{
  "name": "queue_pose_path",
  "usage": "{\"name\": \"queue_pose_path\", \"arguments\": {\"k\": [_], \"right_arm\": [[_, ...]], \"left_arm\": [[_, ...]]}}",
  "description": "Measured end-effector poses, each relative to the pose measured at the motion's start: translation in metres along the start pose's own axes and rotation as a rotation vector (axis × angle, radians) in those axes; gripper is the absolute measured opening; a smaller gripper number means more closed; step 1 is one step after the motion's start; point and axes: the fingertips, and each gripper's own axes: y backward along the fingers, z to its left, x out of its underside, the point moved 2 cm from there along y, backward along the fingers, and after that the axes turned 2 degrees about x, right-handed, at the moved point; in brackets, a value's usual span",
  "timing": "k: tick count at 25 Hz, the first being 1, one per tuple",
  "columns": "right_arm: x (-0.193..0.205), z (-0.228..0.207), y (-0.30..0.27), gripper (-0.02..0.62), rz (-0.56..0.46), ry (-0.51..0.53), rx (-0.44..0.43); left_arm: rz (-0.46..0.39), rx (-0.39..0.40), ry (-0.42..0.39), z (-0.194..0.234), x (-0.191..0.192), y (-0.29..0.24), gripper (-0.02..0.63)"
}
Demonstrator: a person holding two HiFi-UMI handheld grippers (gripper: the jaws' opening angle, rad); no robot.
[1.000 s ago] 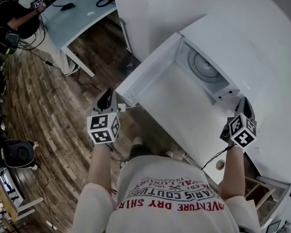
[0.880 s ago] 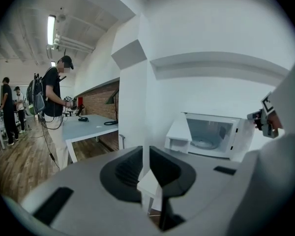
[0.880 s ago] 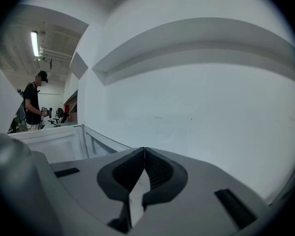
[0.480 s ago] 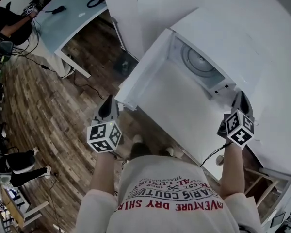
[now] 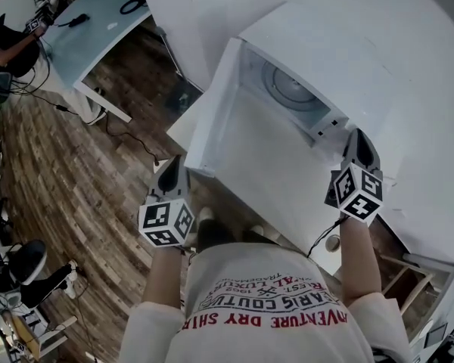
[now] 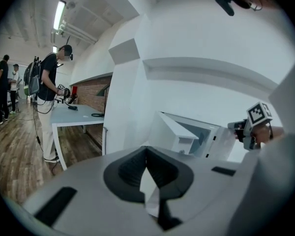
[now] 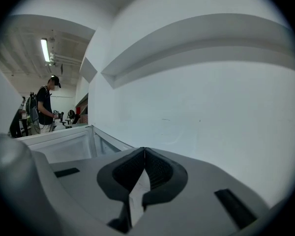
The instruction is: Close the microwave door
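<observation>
- Microwave (image 5: 318,44) on the white counter (image 5: 280,187); its door (image 5: 212,104) stands wide open, swung out to the left.
- Left gripper (image 5: 171,171) — jaws together, nothing between them — sits just beside the door's free corner; a glancing push would likely slip off that edge.
- Right gripper (image 5: 359,144) — jaws together, empty — hangs near the cavity's right side; a fast-swinging door might strike it.

white microwave (image 5: 325,48), door (image 5: 212,106) swung open
</observation>
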Motion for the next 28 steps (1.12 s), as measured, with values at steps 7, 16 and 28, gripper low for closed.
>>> {"name": "queue_pose_path", "arguments": {"k": [7, 16, 28], "right_arm": [[0.001, 0.0, 0.002, 0.012, -0.004, -0.02, -0.06], [0.0, 0.001, 0.004, 0.012, -0.005, -0.031, -0.068], [0.0, 0.002, 0.002, 0.012, 0.018, -0.079, -0.004]], "left_arm": [[0.018, 0.077, -0.037, -0.058, 0.006, -0.005, 0.006], [0.055, 0.219, -0.089, -0.119, 0.007, -0.027, 0.008], [0.156, 0.502, -0.172, -0.166, 0.003, -0.089, 0.008]]}}
